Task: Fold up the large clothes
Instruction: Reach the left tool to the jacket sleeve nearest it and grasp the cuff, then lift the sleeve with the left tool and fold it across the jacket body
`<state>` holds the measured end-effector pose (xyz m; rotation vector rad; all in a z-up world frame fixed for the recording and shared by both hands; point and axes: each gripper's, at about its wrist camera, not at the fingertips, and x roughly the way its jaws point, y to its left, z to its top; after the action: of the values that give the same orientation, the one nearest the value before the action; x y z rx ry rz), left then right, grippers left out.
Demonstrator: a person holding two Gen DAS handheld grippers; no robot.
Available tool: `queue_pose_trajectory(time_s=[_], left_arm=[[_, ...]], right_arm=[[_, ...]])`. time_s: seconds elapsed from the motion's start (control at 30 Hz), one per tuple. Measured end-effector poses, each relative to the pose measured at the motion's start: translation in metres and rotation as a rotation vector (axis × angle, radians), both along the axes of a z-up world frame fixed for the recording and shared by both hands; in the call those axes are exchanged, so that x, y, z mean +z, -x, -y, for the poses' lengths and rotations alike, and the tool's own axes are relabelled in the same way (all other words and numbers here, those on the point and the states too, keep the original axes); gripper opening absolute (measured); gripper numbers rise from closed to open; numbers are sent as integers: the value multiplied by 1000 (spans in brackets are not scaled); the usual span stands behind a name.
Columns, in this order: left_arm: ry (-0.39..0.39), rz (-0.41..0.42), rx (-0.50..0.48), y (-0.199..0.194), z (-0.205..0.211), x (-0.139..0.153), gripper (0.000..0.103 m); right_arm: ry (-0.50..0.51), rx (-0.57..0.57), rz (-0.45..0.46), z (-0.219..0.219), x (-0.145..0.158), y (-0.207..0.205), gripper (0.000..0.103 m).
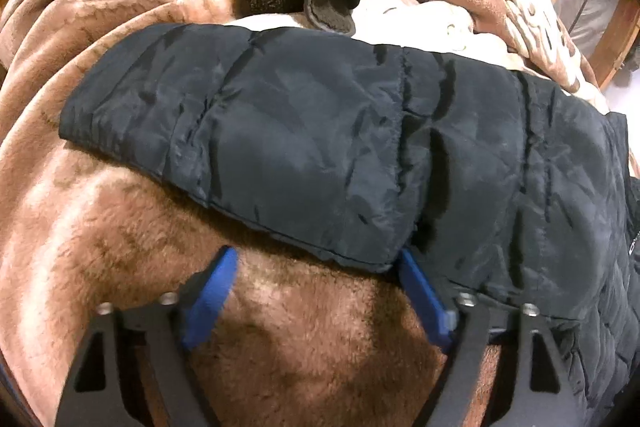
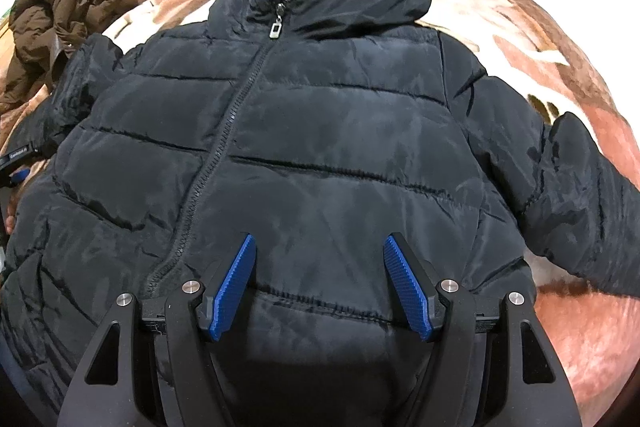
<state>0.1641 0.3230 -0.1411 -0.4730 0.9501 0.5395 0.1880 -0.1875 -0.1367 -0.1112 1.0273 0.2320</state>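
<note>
A black puffer jacket [image 2: 304,147] lies front-up and zipped on a brown plush blanket [image 2: 560,75], collar away from the camera. The right tool [image 2: 318,247] hovers over the lower front, its blue pads [image 2: 234,283] spread wide and gripping nothing. The left tool [image 1: 316,259], likewise released, sits at the cuff of one outstretched sleeve [image 1: 248,115]. A crumpled brown coat [image 2: 52,27] lies beside the jacket's shoulder.

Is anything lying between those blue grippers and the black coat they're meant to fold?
Nothing visible does. The left gripper is open right at the sleeve cuff of the black puffer jacket, and the right gripper hangs open over its front. The crumpled brown jacket lies off to the side.
</note>
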Motion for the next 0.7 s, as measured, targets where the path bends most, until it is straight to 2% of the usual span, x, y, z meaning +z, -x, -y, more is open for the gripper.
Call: queue_pose_trajectory(time_s=[0.03, 0.1, 0.13, 0.2, 0.47, 0.7], left_arm=[[-5, 16, -16, 0, 2, 2, 49], [8, 42, -51, -3, 4, 5, 28], [6, 44, -59, -6, 6, 7, 21], [0, 53, -71, -8, 10, 10, 15], [84, 169, -48, 9, 2, 27, 11], [58, 222, -70, 16, 7, 60, 9]], right_arm=[[-1, 0, -1, 0, -1, 0, 67], [-1, 1, -3, 0, -3, 0, 67], [0, 2, -3, 0, -3, 1, 67], [1, 6, -1, 1, -2, 3, 67], [0, -11, 3, 9, 3, 10, 67], [-17, -21, 11, 13, 10, 15, 67]])
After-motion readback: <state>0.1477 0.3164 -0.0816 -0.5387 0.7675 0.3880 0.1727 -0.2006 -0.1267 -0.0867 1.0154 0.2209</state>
